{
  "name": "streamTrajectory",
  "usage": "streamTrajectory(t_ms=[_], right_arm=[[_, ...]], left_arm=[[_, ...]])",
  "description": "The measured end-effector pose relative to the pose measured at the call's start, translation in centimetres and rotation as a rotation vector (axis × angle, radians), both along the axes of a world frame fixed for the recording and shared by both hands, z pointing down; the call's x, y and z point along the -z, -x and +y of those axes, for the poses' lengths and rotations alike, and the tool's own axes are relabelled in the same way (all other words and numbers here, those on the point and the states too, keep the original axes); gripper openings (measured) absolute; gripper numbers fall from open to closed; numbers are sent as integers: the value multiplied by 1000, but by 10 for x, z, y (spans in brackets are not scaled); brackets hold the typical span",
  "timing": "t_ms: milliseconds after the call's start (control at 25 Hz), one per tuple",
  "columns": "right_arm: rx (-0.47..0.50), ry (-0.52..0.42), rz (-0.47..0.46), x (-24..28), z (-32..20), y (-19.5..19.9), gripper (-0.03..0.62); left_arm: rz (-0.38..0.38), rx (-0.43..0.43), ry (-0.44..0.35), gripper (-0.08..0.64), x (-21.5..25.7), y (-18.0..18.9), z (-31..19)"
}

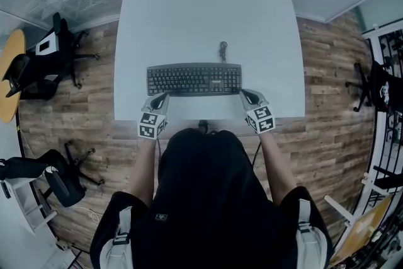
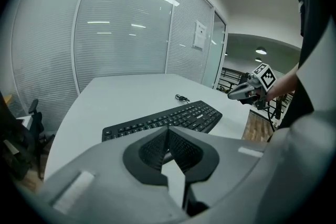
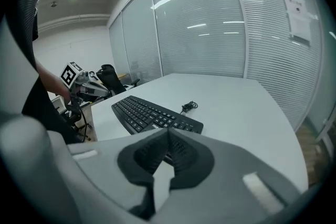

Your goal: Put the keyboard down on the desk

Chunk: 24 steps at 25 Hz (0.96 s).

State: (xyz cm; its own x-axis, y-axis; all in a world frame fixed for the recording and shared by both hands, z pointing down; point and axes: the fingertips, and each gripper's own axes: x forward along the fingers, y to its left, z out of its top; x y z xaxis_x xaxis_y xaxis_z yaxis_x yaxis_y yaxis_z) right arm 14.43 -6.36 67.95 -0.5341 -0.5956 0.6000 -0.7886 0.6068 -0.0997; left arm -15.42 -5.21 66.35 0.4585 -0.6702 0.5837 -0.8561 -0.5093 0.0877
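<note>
A black keyboard [image 1: 194,79] lies flat on the white desk [image 1: 201,9], close to its near edge. Its coiled cable [image 1: 223,50] rests just behind it. My left gripper [image 1: 160,97] sits at the keyboard's near left corner and my right gripper [image 1: 247,95] at its near right corner. In the left gripper view the left gripper [image 2: 169,128] has its jaws shut tip to tip, with the keyboard [image 2: 163,120] beyond them and nothing between. The right gripper [image 3: 168,131] is shut the same way in front of the keyboard [image 3: 152,114].
Black office chairs [image 1: 44,60] [image 1: 60,179] stand on the wood floor at the left, beside a round wooden table [image 1: 9,72]. A black rack [image 1: 384,79] stands at the right. Glass walls with blinds run behind the desk.
</note>
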Motion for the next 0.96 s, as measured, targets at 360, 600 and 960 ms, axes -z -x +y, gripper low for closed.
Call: streamTrajectory(t_ms=[360,600,960], right_arm=[[29,-27,-1,20,37,-14,3],[52,-44,4,26,58,-19,3],[62,-46,-11,29,100,-27,3]], left_arm=[[20,-25,-20,11,24,-32,42],[28,-18,-34,11,33,-45,64],[19,-17,-40,11,37,-55,108]])
